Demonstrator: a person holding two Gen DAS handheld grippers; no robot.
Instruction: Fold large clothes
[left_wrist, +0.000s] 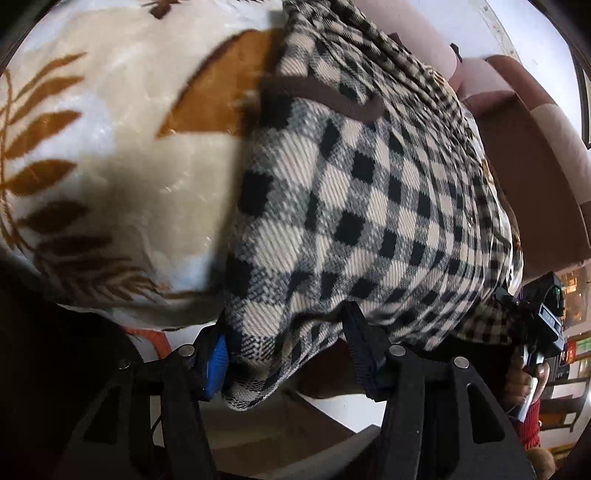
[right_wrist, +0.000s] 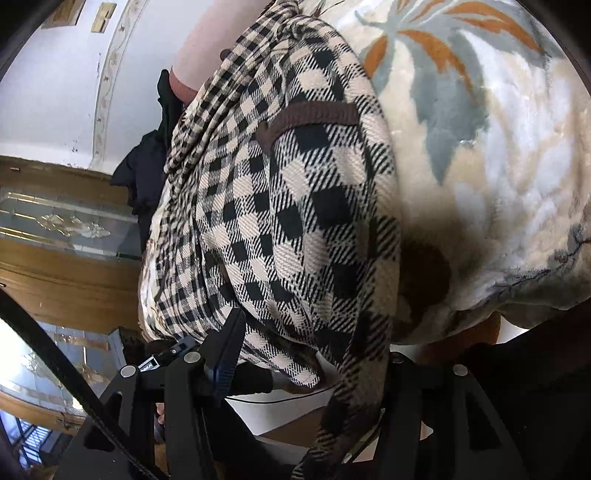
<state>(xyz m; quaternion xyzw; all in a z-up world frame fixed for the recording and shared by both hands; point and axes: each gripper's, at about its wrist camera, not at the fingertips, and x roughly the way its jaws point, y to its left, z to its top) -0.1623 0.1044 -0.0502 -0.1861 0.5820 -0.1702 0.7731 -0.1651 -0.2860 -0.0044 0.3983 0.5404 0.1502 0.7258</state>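
A black-and-cream checked garment (left_wrist: 354, 199) with a brown pocket trim (left_wrist: 332, 99) lies on a cream leaf-patterned blanket (left_wrist: 110, 155). My left gripper (left_wrist: 288, 350) has its jaws apart, and the garment's near edge hangs between them. The other gripper (left_wrist: 543, 321) shows at the right, in a hand. In the right wrist view the same garment (right_wrist: 295, 206) fills the middle. My right gripper (right_wrist: 306, 365) also has its jaws apart with the garment's edge draped between and over them. The right finger of that gripper is hidden by cloth.
A brown sofa (left_wrist: 535, 155) stands beyond the garment. A dark cloth (right_wrist: 147, 170) lies at the garment's far side. A wooden door with patterned glass (right_wrist: 62, 229) and a white wall (right_wrist: 48, 96) are on the left. The blanket (right_wrist: 498, 166) extends right.
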